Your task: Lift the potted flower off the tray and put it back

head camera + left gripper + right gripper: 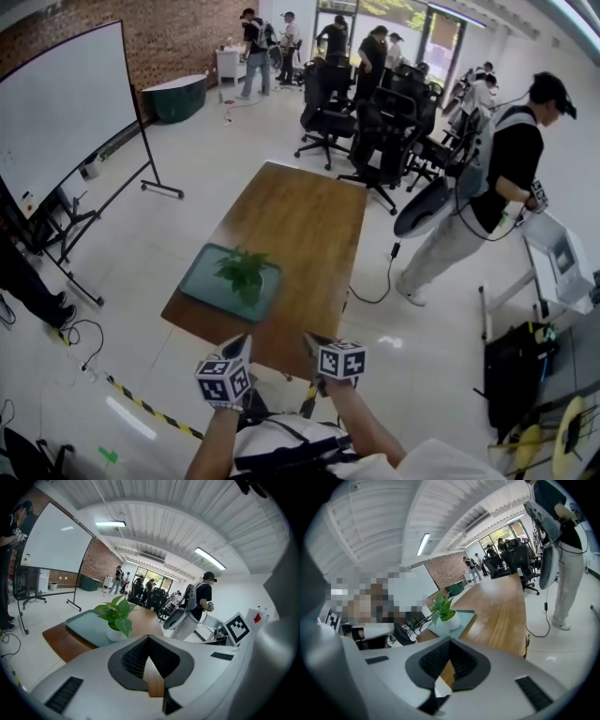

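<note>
Plant (244, 270) stands upright on the tray (202, 281) at 11 o'clock; left claw (149, 639) and right claw (450, 641) are closed, empty, well short.

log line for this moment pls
phase: pre-grasp | potted flower: upright on tray, untouched | left gripper: shut, empty | right gripper: shut, empty | both at near end of table
</note>
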`<state>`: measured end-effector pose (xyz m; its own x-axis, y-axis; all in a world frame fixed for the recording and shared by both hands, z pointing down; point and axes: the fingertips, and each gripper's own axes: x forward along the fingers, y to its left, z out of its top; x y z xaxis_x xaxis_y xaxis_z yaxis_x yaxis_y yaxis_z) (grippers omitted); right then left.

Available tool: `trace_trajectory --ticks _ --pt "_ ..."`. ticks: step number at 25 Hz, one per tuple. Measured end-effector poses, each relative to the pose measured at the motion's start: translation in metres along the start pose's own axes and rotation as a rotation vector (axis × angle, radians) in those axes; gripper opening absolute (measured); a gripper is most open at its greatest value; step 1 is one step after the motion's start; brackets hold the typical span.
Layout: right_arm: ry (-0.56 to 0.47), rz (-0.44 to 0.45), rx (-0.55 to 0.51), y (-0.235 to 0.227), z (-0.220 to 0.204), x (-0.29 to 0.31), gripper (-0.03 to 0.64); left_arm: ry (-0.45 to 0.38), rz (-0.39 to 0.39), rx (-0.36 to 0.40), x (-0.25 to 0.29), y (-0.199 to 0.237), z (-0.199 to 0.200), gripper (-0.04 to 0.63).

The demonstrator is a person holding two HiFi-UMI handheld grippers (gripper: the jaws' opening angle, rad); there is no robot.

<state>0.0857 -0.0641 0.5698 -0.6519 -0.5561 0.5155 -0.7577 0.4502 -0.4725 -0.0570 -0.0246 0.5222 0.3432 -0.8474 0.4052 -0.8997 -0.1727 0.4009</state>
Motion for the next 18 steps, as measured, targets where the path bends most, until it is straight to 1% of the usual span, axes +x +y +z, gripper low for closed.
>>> trace_trajectory --ticks 4,8,18 --pt "-0.006 -0.005 0.005 -0.005 -0.005 -0.011 0.0 -0.003 0.0 -0.001 -0.006 -0.007 -0.006 0.0" --pt "-0.012 0.013 -0.005 0.003 -0.006 -0.014 0.0 -0.019 0.009 0.001 -0.014 -0.01 -0.006 0.0" --pt "-0.003 0.029 -0.012 0.013 -0.016 -0.022 0.0 -0.014 0.015 0.004 -0.024 -0.015 -0.015 0.0"
